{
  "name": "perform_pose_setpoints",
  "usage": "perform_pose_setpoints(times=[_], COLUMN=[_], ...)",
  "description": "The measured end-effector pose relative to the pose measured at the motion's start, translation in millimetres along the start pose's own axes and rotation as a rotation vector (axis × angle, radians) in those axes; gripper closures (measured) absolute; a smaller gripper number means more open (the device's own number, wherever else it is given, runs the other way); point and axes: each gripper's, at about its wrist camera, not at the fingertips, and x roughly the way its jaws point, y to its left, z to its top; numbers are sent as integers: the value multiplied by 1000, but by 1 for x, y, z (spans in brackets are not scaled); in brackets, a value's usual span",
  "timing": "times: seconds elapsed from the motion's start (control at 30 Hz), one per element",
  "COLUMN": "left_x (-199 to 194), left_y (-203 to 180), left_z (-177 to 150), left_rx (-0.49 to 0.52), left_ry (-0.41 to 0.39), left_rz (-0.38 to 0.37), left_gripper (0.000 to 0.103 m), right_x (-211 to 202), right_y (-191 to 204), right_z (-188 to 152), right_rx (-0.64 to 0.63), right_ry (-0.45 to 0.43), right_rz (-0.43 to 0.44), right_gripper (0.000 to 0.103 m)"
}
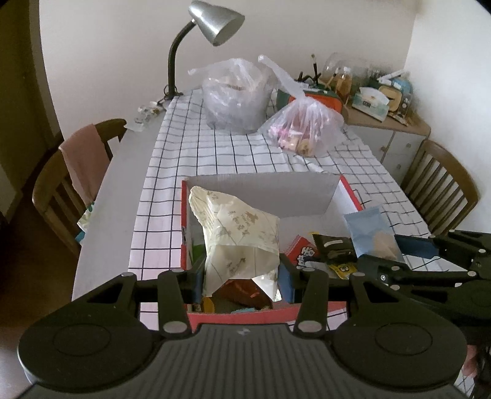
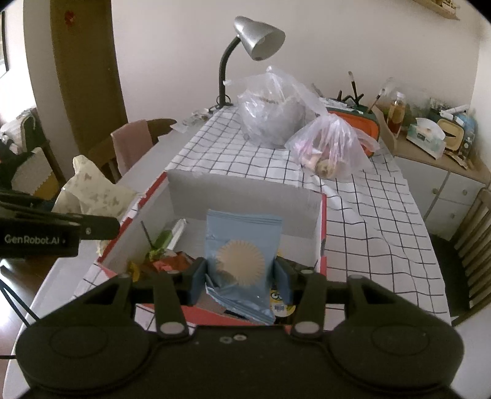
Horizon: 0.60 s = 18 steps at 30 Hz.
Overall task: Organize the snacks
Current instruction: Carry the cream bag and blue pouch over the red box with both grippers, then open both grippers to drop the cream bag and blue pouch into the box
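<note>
An open red box (image 1: 349,191) with grey inner walls (image 2: 245,191) sits on the checked cloth and holds several snack packs. My left gripper (image 1: 242,276) is shut on a cream printed snack bag (image 1: 239,233), held over the box's left side; the bag also shows in the right wrist view (image 2: 92,190). My right gripper (image 2: 241,276) is shut on a light blue snack pouch (image 2: 242,245) with a round biscuit picture, held above the box's near end. The pouch shows in the left wrist view (image 1: 373,233) too.
Two clear plastic bags, a big one (image 1: 236,92) and a smaller one with snacks (image 1: 303,129), lie at the table's far end by a silver desk lamp (image 1: 214,21). Wooden chairs stand left (image 1: 61,184) and right (image 1: 442,190). A cluttered sideboard (image 1: 386,107) is far right.
</note>
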Motion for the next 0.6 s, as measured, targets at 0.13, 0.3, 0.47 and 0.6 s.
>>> perform_pose_setpoints(times=[0.13, 0.3, 0.47, 0.6], left_x=[20, 44, 63, 75], left_y=[2, 5, 4, 1], left_z=[3, 3, -1, -4], left_rx=[-10, -18, -10, 5], left_ry=[33, 79, 114, 137], left_rz=[0, 7, 14, 14], left_gripper=[58, 58, 58, 58], right_x=[19, 39, 58, 70], right_y=[0, 0, -3, -6], right_z=[1, 1, -1, -4], right_rx=[-11, -23, -20, -17], right_ry=[27, 54, 81, 101], right_rz=[-12, -19, -26, -30], right_gripper=[57, 57, 57, 57])
